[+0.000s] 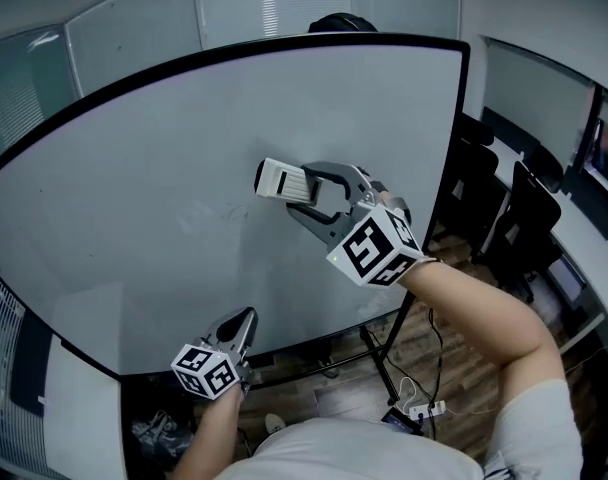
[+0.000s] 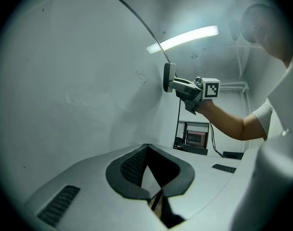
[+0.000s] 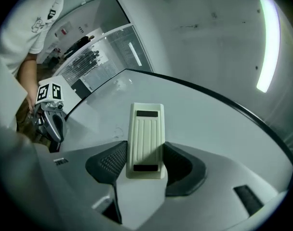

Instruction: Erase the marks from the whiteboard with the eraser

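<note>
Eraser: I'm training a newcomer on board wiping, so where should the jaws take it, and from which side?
Take the eraser across its two long, straight edges, coming from its ribbed back, the side away from the whiteboard. The parallel edges suit flat pads, and the wiping face is left free toward the board. The right gripper holds it just so, near one end.
</note>
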`<state>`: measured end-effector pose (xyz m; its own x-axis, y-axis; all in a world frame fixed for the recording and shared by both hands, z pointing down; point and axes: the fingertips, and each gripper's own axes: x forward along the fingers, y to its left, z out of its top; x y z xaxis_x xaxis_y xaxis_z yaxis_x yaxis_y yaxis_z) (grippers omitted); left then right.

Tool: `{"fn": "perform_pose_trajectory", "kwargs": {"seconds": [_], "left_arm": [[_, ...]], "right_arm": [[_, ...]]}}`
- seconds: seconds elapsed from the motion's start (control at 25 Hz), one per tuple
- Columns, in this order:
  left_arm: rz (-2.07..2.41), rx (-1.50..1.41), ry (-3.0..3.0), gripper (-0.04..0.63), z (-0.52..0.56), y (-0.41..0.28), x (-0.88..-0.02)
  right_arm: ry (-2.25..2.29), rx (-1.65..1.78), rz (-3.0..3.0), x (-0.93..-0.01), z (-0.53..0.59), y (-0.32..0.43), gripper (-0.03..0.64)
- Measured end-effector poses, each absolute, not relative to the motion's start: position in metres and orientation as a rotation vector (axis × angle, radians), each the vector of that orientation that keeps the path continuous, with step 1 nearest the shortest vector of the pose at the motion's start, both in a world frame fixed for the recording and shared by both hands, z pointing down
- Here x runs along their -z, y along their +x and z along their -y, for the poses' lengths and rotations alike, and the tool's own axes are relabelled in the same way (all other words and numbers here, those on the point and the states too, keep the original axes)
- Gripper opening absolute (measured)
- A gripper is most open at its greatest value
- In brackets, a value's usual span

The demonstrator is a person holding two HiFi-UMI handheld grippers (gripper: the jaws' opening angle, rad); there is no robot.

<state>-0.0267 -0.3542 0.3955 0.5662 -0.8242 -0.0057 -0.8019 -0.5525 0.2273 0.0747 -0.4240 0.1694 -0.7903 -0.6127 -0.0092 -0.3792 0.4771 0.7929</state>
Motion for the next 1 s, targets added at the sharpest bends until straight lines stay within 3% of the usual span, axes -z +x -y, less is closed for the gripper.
{"fn": "perform_pose_trajectory", "kwargs": {"seconds": [0.64, 1.0], "left_arm": [[1.490, 0.146, 2.625, 0.008, 0.353, -0.044, -0.377], [1.546, 0.093, 2.615, 0.008, 0.356, -0.053, -0.377]], "right_arm": [[0.849, 1.620, 2.115, -0.002, 0.437, 0.082, 0.235], [0.793, 1.604, 2.270, -0.048, 0.425, 0.057, 0.235]]}}
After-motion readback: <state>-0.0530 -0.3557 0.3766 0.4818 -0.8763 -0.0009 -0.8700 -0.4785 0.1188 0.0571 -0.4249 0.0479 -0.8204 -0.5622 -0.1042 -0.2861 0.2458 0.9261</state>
